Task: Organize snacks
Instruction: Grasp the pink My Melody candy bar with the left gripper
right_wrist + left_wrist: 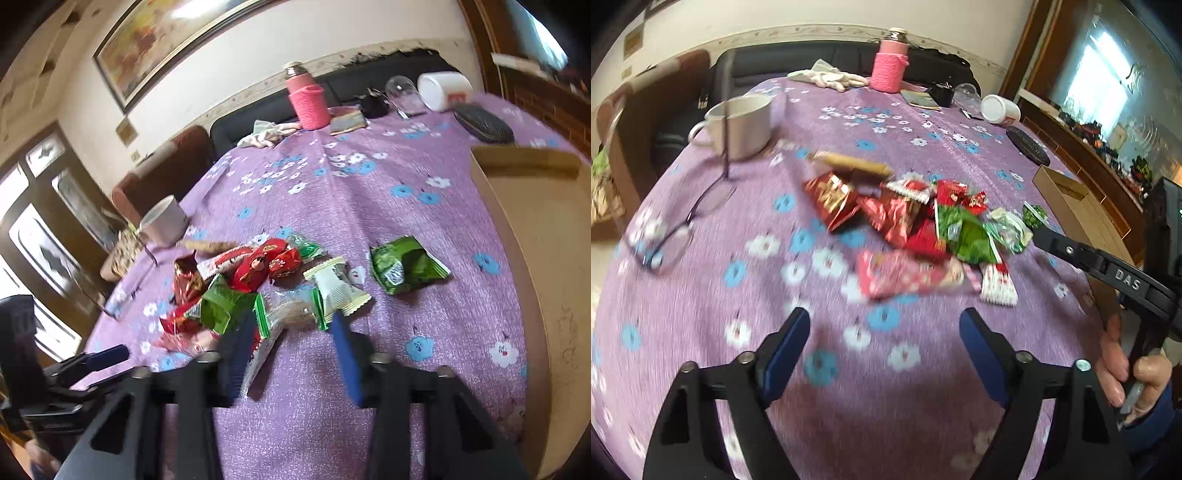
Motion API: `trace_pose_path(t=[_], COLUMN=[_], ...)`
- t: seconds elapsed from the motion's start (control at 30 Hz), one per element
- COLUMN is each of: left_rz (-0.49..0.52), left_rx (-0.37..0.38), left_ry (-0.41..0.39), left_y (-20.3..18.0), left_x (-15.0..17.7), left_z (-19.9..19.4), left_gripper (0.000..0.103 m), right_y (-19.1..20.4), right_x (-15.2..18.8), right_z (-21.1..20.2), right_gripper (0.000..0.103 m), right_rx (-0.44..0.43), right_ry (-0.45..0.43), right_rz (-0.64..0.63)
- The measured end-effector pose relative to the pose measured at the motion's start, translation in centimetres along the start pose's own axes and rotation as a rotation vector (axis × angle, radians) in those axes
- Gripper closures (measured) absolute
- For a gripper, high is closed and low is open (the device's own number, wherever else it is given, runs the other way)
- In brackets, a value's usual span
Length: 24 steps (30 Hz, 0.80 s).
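Left wrist view: snack pile [916, 225] sits loose mid-worktop, left of the cardboard box [1067, 195]; left gripper [882, 325] gapes empty. Right wrist view: right gripper [291, 325] half-closed, holding nothing, one green packet [406, 269] nearest the box. Basically nothing sorted yet.

The only readable text is the raised lettering "DAS" on the black arm of the right tool [1039, 236], seen at the right in the left wrist view. Print on the snack packets [916, 225] is too blurred to read.
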State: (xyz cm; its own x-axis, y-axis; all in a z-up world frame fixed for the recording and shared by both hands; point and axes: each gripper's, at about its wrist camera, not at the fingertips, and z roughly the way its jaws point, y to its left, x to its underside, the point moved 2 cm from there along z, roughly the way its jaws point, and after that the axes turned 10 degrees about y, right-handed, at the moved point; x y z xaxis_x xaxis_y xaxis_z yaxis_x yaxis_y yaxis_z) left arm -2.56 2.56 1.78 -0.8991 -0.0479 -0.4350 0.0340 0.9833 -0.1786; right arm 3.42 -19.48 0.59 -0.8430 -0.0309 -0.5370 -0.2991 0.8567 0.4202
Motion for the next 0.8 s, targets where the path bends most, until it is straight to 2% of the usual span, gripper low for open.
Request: trace_pose_path(t=[0.07, 0.23, 0.33, 0.53, 0.63, 0.8], left_rz=[0.020, 0.066, 0.090, 0.142, 0.187, 0.254], left_rx=[0.000, 0.005, 0.073, 0.161, 0.160, 0.047], left_ry=[0.016, 0.044, 0.067, 0.132, 0.139, 0.107], left_y=[-0.4, -0.5, -0.6, -2.4, -3.9, -5.7], left_x=[-1.4, -4.2, -5.1, -3.3, -1.6, -1.1], left_z=[0.7, 3.0, 4.3, 4.3, 3.8, 4.5], left_gripper=[0.036, 0.036, 0.036, 0.036, 0.034, 0.031], right_y=[-0.3, -0.9, -1.0, -1.5, -1.6, -1.3], right_x=[-0.2, -0.3, -0.3, -0.4, -0.4, -0.2], right_z=[-0.1, -0.3, -0.4, -0.3, 0.1, 0.5], right_gripper=[0.072, 0.072, 0.072, 0.072, 0.072, 0.072], right_rx=[-0.009, -0.027, -0.040, -0.045, -0.062, -0.072], right_ry=[0.002, 0.001, 0.004, 0.014, 0.040, 0.063], right_rz=[0.020, 0.049, 0.051, 0.073, 0.076, 0.069])
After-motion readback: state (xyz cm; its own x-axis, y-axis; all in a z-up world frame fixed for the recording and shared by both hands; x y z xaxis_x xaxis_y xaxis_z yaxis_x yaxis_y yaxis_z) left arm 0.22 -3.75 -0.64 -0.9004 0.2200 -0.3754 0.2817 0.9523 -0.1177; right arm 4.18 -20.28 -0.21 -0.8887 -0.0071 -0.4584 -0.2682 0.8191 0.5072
